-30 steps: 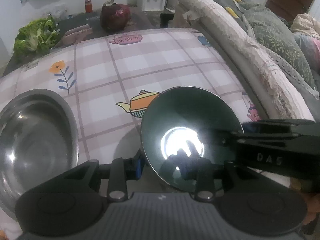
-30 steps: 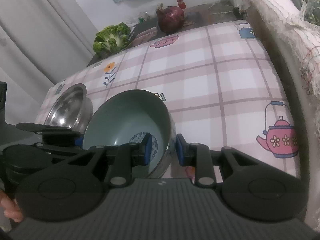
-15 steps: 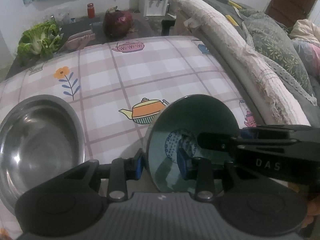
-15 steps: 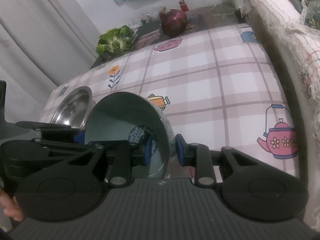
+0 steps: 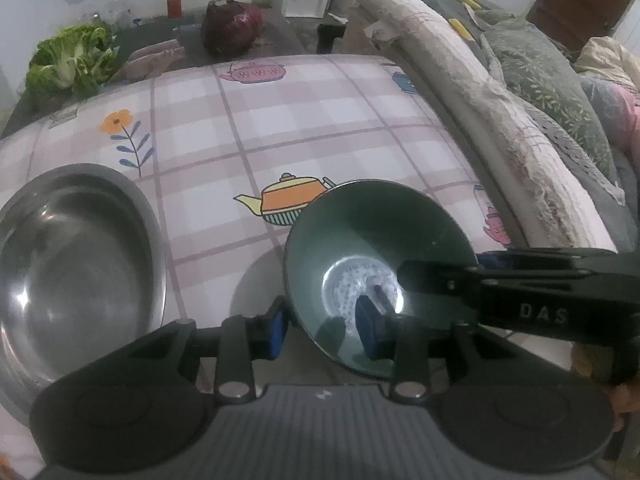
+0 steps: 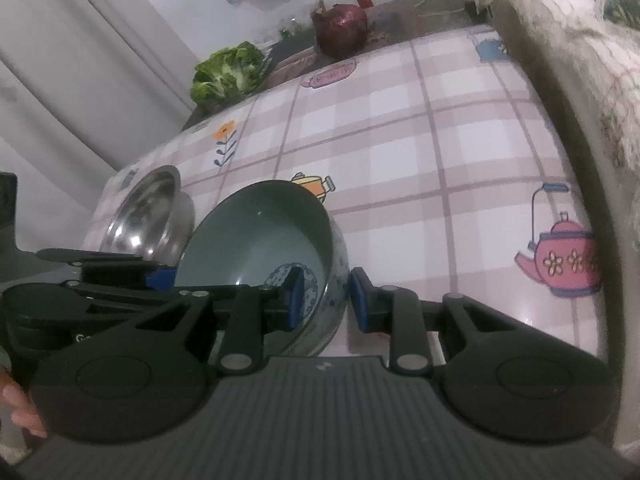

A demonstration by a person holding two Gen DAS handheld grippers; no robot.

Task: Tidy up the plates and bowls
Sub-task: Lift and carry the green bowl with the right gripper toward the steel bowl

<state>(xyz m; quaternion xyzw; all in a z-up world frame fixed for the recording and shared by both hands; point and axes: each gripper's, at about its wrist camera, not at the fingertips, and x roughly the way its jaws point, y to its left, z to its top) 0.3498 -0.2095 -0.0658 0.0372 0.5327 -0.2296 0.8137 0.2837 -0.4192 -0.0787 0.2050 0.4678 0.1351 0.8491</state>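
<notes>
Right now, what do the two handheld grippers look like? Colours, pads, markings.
Both match: a ribbed dark grey body, two round black housings and black linkage arms with silver pivot pins. The left gripper and the right gripper have blue pads on their fingertips. The right gripper's side shows white letters "DAS" in the left wrist view. No cables or sleeves are visible; only bare fingertips show at the frame edges.

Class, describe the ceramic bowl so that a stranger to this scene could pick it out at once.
Start at the checked tablecloth with its teapot prints. Near its front edge, beside the steel bowl, sits the ceramic bowl. It alone is green inside, with a blue-patterned centre.
</notes>
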